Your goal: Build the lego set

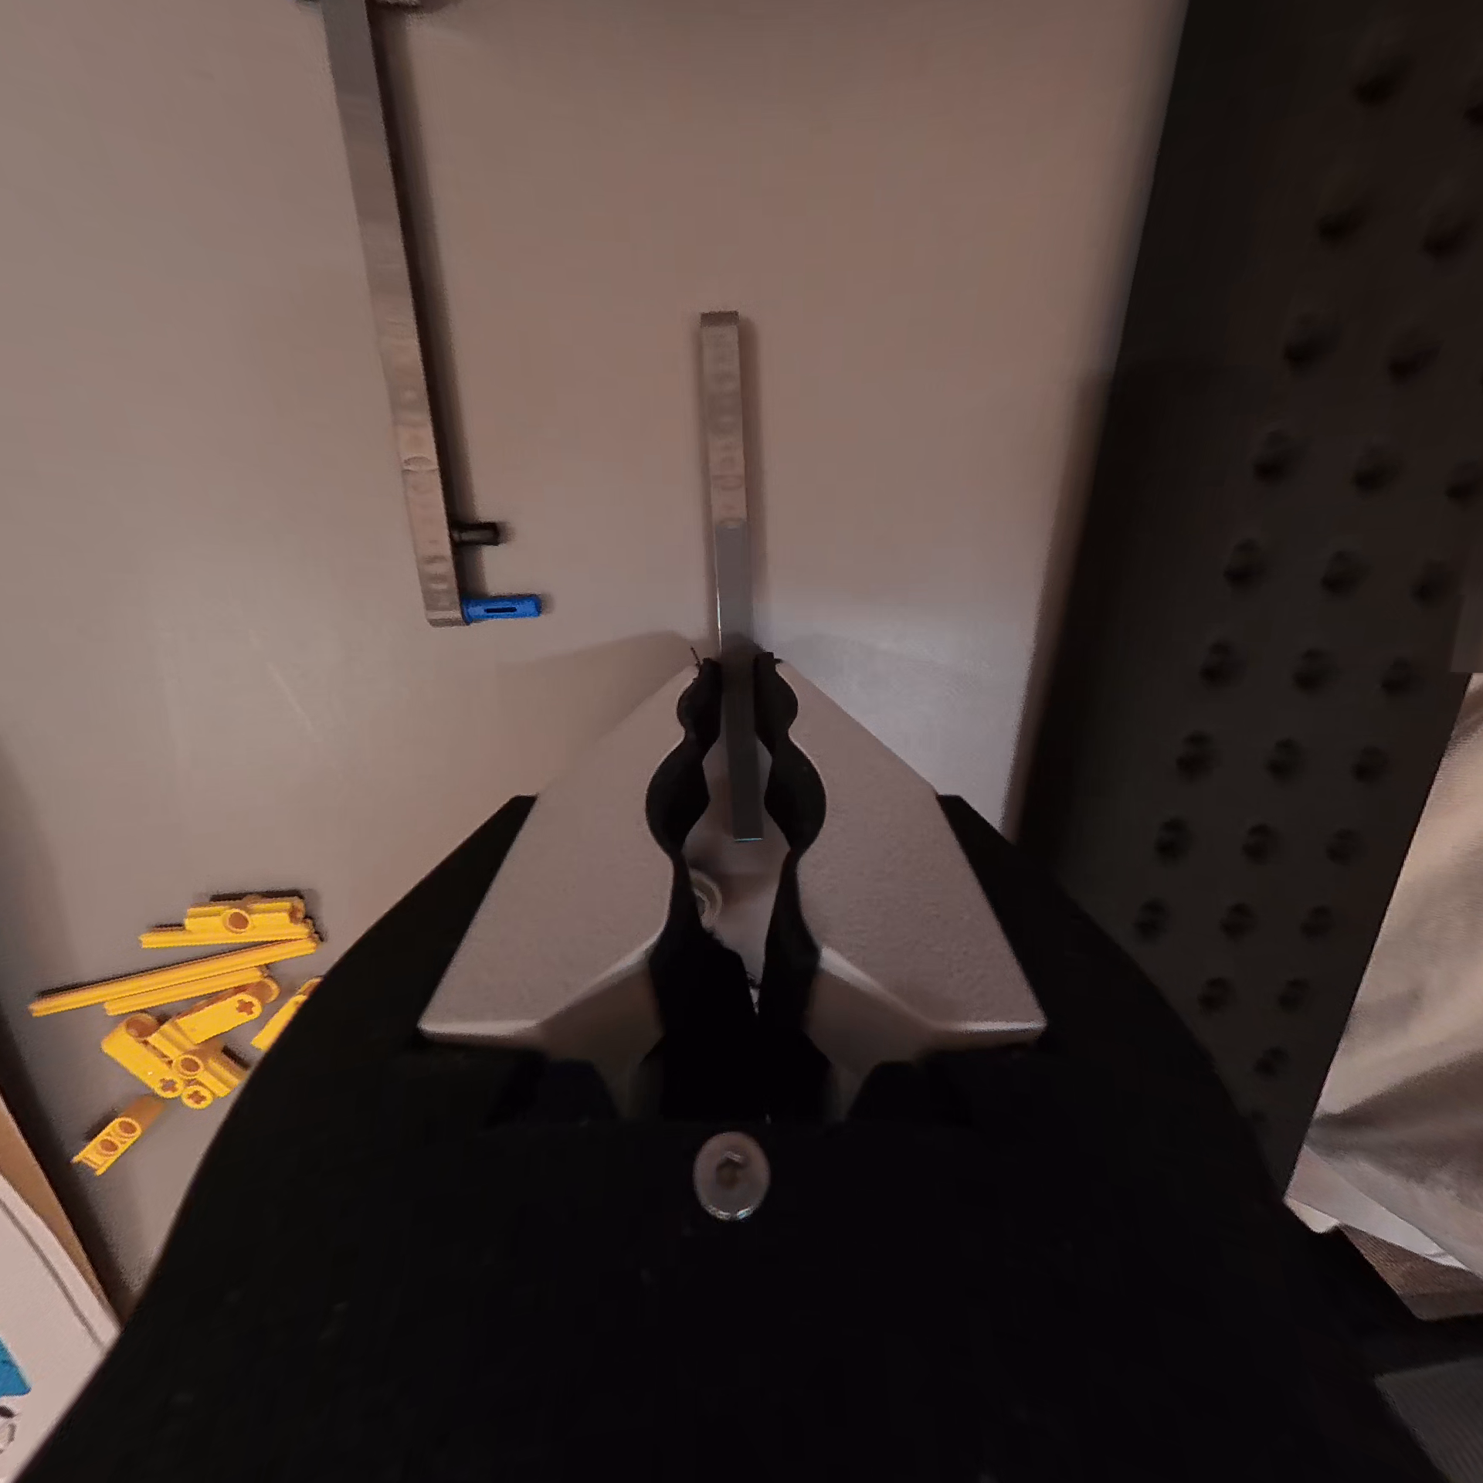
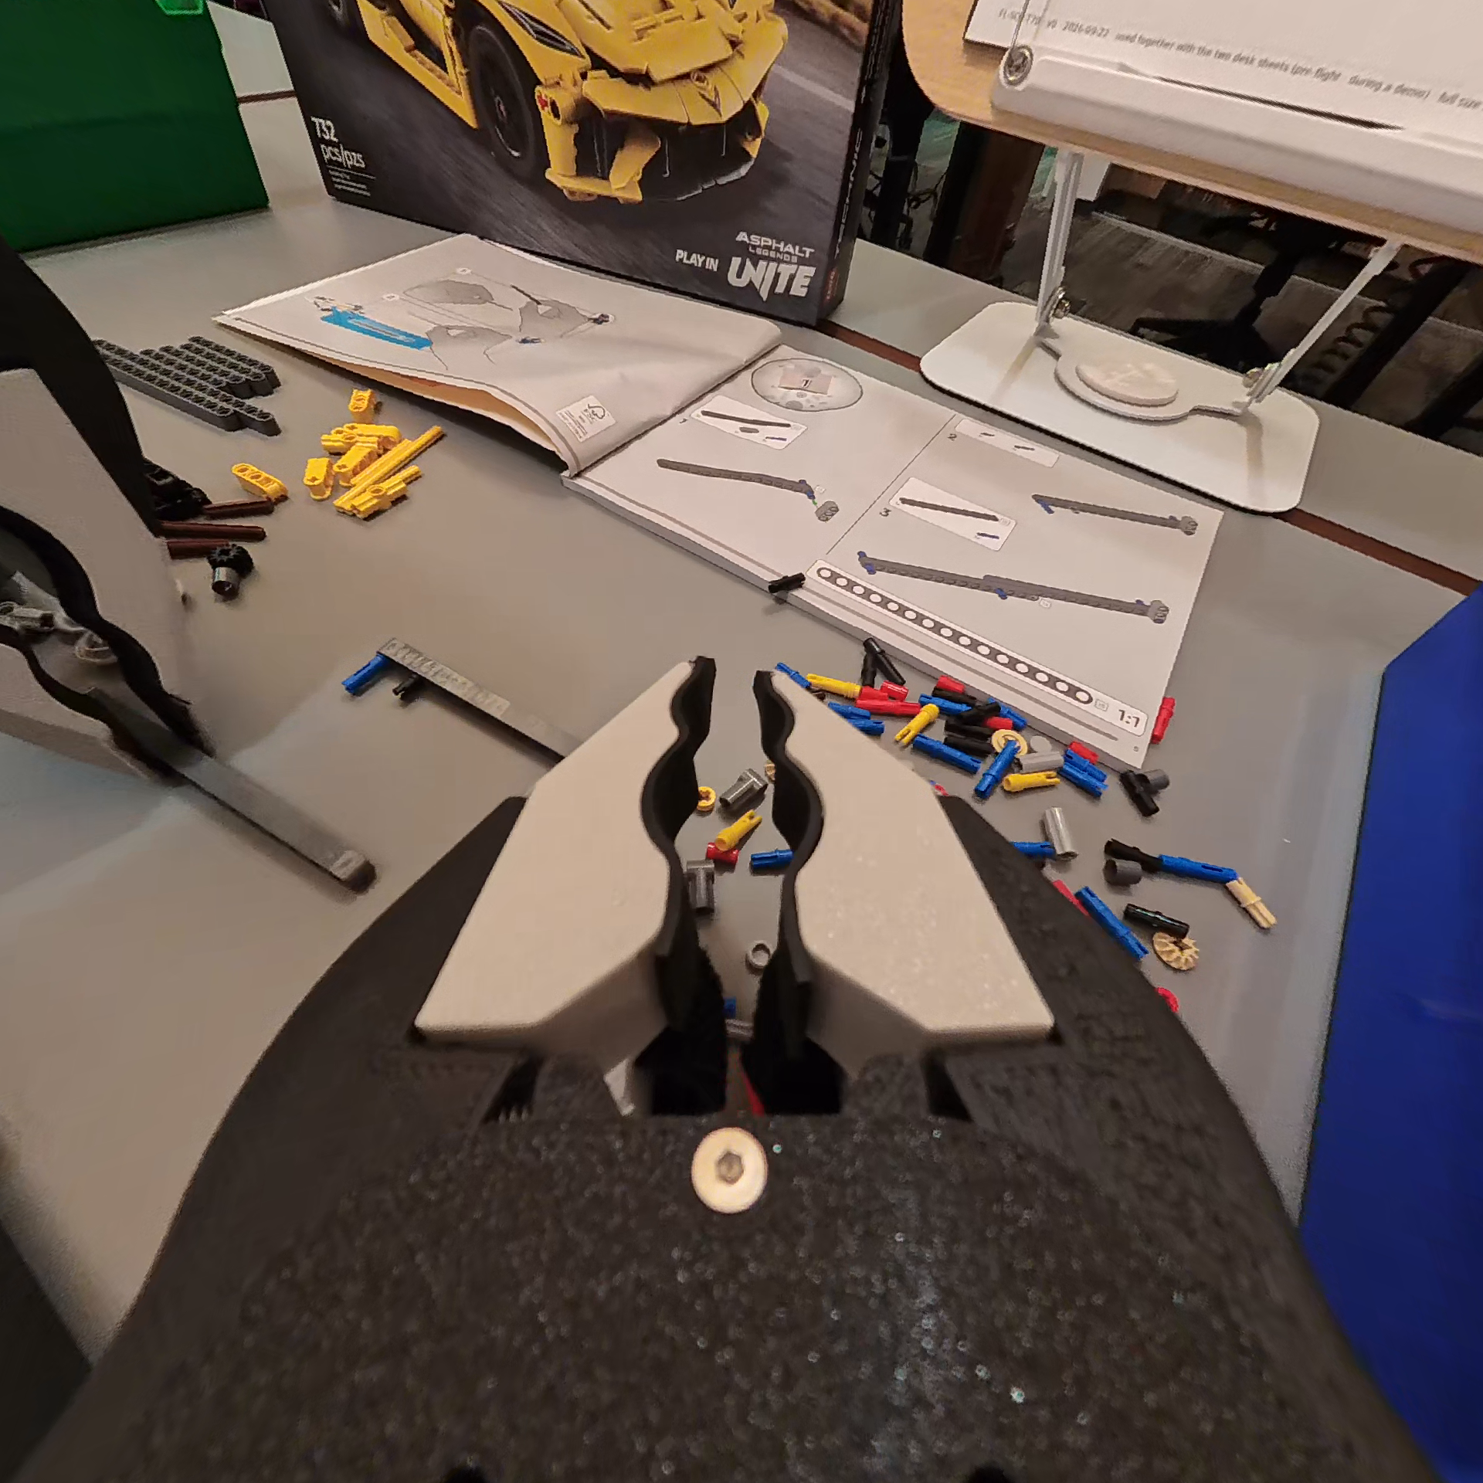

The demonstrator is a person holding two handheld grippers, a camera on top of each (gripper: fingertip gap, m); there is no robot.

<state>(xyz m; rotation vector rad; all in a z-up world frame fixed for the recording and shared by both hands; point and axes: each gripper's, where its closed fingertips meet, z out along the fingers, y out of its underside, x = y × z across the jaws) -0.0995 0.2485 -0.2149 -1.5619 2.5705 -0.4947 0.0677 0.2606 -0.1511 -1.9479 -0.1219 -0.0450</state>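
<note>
My left gripper [image 1: 730, 666] is shut on a long grey beam [image 1: 726, 449], which sticks out forward past the fingertips over the table. In the right wrist view the left gripper [image 2: 180, 734] is at the left edge, holding that beam [image 2: 265, 802] low and slanting. A second grey beam [image 1: 401, 361] lies on the table with a blue pin [image 1: 501, 606] and a black pin in its near end; it also shows in the right wrist view [image 2: 457, 686]. My right gripper [image 2: 734, 682] is narrowly open and empty, above a scatter of loose pins [image 2: 963, 738].
An open instruction booklet [image 2: 883, 497] lies behind the pins, with the set's box [image 2: 578, 120] behind it. Yellow pieces [image 2: 361, 457] and black beams [image 2: 192, 373] lie at the left. A white stand [image 2: 1123, 401], a blue object [image 2: 1404, 963] and a dark studded panel [image 1: 1284, 642] are at the right. Spacing between my two grippers at the tips: around 20 cm.
</note>
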